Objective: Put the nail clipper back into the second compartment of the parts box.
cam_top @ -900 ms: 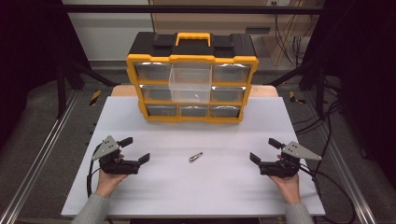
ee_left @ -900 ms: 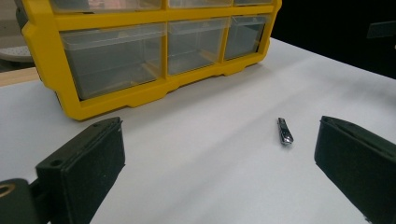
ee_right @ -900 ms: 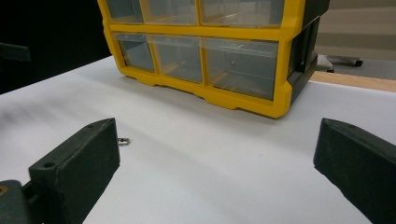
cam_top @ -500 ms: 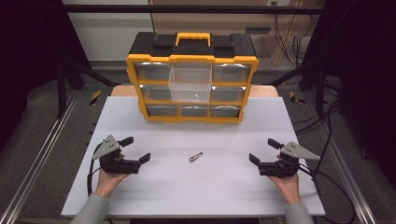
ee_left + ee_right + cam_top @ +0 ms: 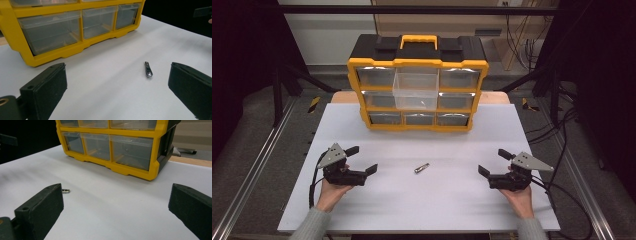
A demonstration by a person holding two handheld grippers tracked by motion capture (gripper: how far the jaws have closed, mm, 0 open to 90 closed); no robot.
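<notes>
From the high view, a small shiny metal nail clipper (image 5: 422,168) lies flat on the white table top (image 5: 412,205), about midway between the two hands and well apart from each, with its long axis slanted toward the far right. Beyond it, at the far edge of the table, stands a yellow-and-black plastic organiser with clear drawers (image 5: 418,82), its middle upper drawer (image 5: 417,90) pulled out toward the near side. The left gripper (image 5: 362,160) rests low at the near left with its jaws spread and nothing between them; the right gripper (image 5: 494,162) sits at the near right, likewise spread and empty. In the left gripper view the nail clipper (image 5: 148,69) shows as a slim chromed bar lying on the table ahead, nearer the right-hand jaw, with the organiser (image 5: 62,32) far behind it. In the right gripper view only one end of the nail clipper (image 5: 66,191) peeks past the left-hand jaw, and the organiser (image 5: 120,145) fills the far side. The clipper looks light, rigid and slick, lying very flat, so it would likely skate if nudged; pinching it across its narrow width near the middle, pads down close to the table, seems the surest hold.
</notes>
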